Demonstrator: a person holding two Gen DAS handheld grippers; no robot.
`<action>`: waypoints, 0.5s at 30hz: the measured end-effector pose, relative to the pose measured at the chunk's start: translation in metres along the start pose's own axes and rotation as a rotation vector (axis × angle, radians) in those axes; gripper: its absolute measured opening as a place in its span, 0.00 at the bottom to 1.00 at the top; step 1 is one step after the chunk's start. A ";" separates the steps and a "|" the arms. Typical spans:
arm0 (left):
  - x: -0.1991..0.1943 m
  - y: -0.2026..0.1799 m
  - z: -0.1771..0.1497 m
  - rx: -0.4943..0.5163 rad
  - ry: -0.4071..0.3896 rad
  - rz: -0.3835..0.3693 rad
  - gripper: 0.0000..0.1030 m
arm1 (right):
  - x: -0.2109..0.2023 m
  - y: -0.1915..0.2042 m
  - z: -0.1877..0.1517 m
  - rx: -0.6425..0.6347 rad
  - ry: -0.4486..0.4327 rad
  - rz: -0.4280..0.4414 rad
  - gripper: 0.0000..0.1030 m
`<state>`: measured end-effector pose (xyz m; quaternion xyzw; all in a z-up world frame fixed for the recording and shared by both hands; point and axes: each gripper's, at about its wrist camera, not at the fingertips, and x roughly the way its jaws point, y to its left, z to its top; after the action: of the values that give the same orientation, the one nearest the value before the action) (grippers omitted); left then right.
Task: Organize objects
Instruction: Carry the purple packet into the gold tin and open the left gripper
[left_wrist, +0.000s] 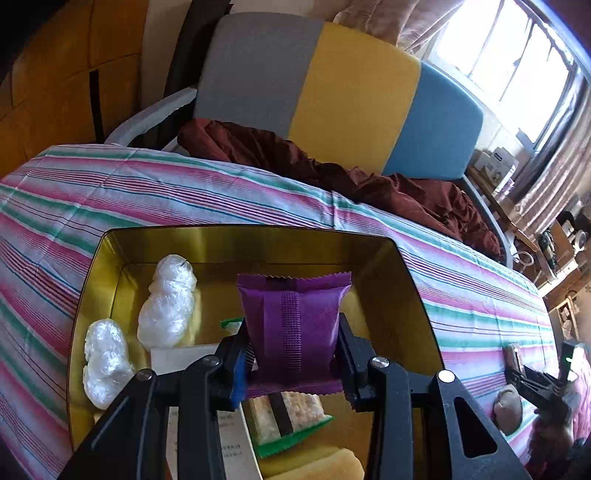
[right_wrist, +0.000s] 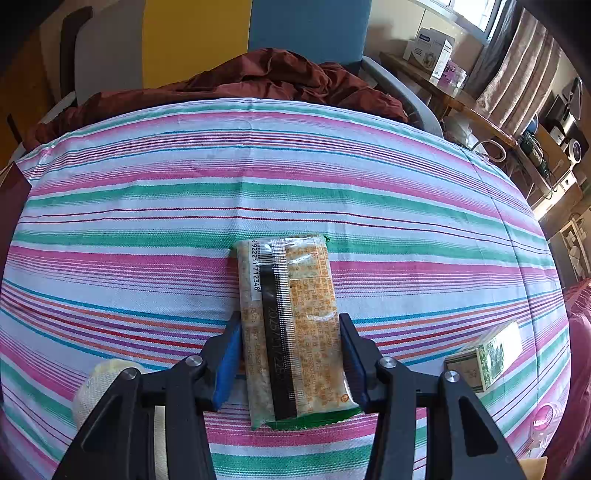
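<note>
In the left wrist view my left gripper (left_wrist: 293, 354) is shut on a purple snack packet (left_wrist: 293, 325) and holds it over a gold tin box (left_wrist: 399, 258). Inside the tin lie two white plastic-wrapped lumps (left_wrist: 168, 302), a white card (left_wrist: 177, 356) and a green-edged cracker packet (left_wrist: 284, 413). In the right wrist view my right gripper (right_wrist: 290, 350) is shut on a clear cracker packet with green ends (right_wrist: 291, 325), which rests on the striped cloth (right_wrist: 147, 206). The right gripper also shows in the left wrist view (left_wrist: 532, 380), far right.
A small green-and-white box (right_wrist: 487, 354) lies right of the cracker packet; a pale round item (right_wrist: 99, 387) lies at lower left. A brown round item (left_wrist: 508, 406) sits by the right gripper. A dark red cloth (right_wrist: 258, 81) and a colour-block headboard (left_wrist: 351, 96) lie beyond the cloth's far edge.
</note>
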<state>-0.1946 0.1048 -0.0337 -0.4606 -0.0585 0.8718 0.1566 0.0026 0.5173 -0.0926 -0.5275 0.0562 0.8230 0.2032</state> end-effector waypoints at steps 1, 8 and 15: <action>0.005 0.002 0.004 -0.003 0.004 0.005 0.39 | 0.000 0.000 0.000 -0.001 0.000 -0.001 0.48; 0.034 0.006 0.018 0.012 0.030 0.080 0.39 | 0.001 0.000 0.000 -0.007 -0.001 -0.004 0.48; 0.037 0.007 0.014 0.031 0.033 0.120 0.45 | 0.001 -0.001 0.000 -0.007 -0.002 -0.004 0.48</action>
<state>-0.2274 0.1109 -0.0568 -0.4753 -0.0148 0.8726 0.1119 0.0030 0.5181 -0.0935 -0.5276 0.0522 0.8233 0.2029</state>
